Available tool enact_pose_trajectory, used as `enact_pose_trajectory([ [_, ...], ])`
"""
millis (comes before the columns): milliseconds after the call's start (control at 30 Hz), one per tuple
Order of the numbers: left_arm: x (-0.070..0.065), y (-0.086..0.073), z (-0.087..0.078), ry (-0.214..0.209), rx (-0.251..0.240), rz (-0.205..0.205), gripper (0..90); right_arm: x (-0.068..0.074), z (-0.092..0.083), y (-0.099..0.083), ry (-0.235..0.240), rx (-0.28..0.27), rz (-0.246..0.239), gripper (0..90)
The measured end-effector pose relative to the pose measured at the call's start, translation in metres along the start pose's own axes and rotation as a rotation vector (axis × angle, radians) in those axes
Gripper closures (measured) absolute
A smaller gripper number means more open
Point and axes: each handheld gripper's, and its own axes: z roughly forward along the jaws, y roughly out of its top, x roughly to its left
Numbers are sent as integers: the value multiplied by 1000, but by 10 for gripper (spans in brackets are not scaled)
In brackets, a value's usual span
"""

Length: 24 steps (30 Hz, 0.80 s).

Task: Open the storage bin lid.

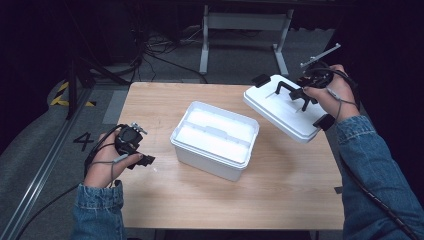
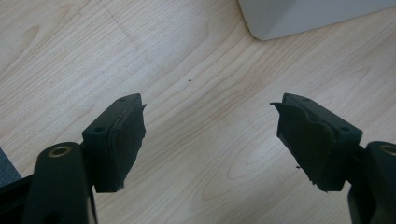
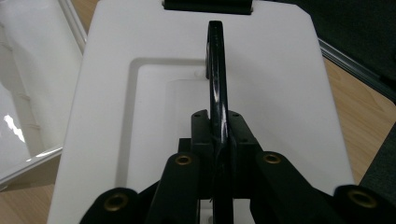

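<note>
Right gripper (image 1: 306, 92) clamping the black handle (image 3: 217, 84) of white lid (image 1: 280, 107), holding it tilted above table (image 1: 200, 200), right of open white box (image 1: 215, 140); left gripper (image 2: 210, 140) hovering, jaws spread, gripping nothing

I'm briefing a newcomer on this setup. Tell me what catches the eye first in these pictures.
The white lid stands out, held tilted in the air over the table's right side by its black handle, on which the right hand-held gripper is clamped. Next comes the open white box at the table's middle. The left hand-held gripper rests open and empty near the left edge.
</note>
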Motion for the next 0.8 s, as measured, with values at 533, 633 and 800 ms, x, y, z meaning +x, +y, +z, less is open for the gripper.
enact_pose_trajectory([
  [533, 0, 1, 3, -3, 12, 6, 239, -13, 31, -17, -36, 19, 26, 843],
  [633, 0, 1, 3, -5, 12, 6, 238, -15, 40, -20, -32, 23, 29, 843],
  [800, 0, 2, 4, -6, 18, 7, 238, -13, 53, -26, -14, 24, 43, 843],
])
